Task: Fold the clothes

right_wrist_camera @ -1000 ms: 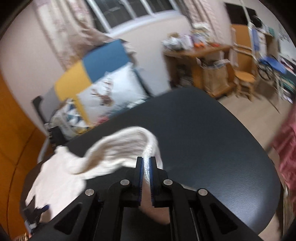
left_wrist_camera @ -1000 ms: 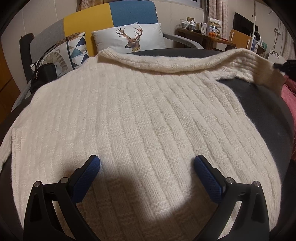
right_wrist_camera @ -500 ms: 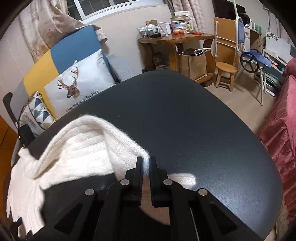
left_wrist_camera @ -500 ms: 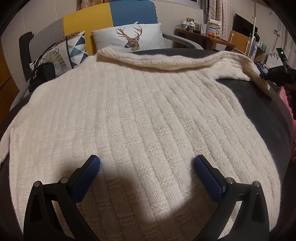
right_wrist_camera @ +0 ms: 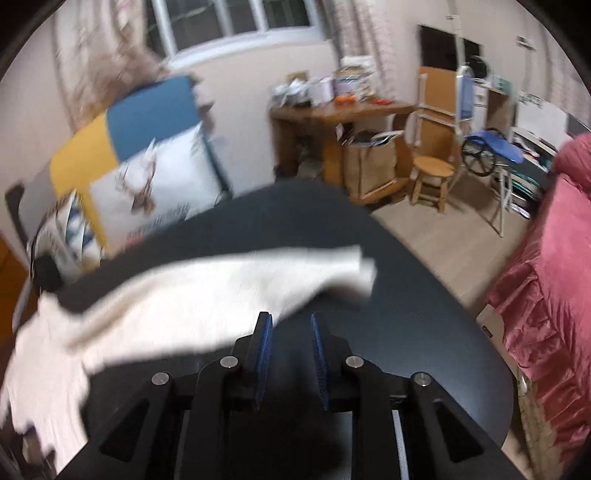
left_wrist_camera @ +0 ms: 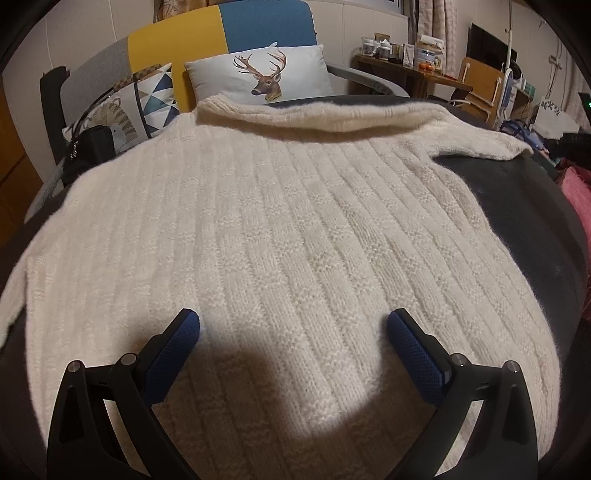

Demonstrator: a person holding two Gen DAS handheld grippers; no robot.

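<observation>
A cream ribbed knit sweater (left_wrist_camera: pixel 280 236) lies spread flat on the round black table (left_wrist_camera: pixel 532 229). Its right sleeve (left_wrist_camera: pixel 476 140) stretches out to the right across the table top. My left gripper (left_wrist_camera: pixel 293 328) stands open over the sweater's lower body, nothing between its blue pads. In the blurred right wrist view the same sleeve (right_wrist_camera: pixel 258 280) lies ahead and left of my right gripper (right_wrist_camera: pixel 290 325). Those jaws are opening, with a bare gap between them and the sleeve free of the pads.
A sofa with a yellow and blue back (left_wrist_camera: pixel 221 33) holds a deer cushion (left_wrist_camera: pixel 258 75) behind the table. A wooden desk (right_wrist_camera: pixel 340 110) and stool (right_wrist_camera: pixel 430 173) stand at the back right. A pink bedspread (right_wrist_camera: pixel 546 280) hangs close on the right.
My right gripper has let go of the sleeve cuff and parted its jaws. The sleeve now lies stretched out on the table. The left gripper has not moved.
</observation>
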